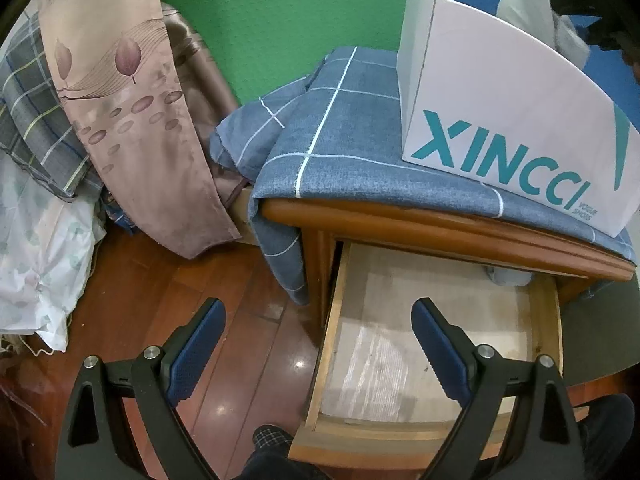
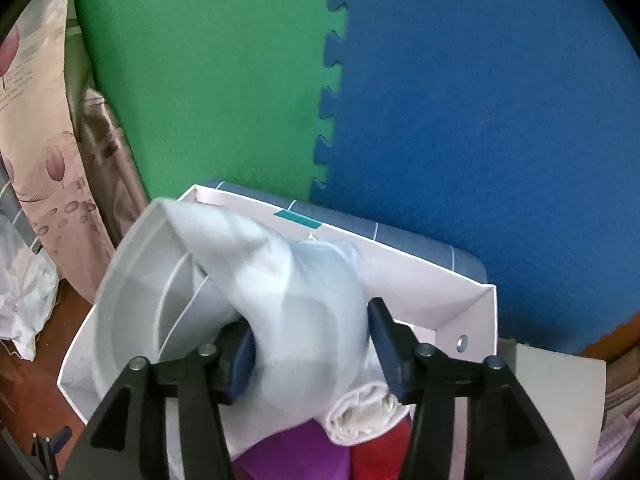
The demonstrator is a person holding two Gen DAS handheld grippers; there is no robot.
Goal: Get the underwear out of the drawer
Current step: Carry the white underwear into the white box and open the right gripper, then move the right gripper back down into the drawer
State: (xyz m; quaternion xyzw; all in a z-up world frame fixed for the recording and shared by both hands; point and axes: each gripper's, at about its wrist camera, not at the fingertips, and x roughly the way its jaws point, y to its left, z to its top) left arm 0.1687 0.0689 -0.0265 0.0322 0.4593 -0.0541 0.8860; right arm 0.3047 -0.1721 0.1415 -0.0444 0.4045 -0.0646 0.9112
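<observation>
Lying between parted fingers (image 2: 384, 340): underwear (image 2: 296, 304)

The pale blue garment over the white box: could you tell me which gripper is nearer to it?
Right. The right gripper has the pale blue garment between its parted fingers, above the white box. The left gripper hangs open over the drawer, lower down.

A white XINCCI box (image 1: 500, 92) sits on a blue checked cloth (image 1: 344, 128), green foam mat (image 2: 208, 80) behind.

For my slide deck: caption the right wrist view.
Right gripper, half open, around pale blue underwear over a white box holding rolled garments.
</observation>
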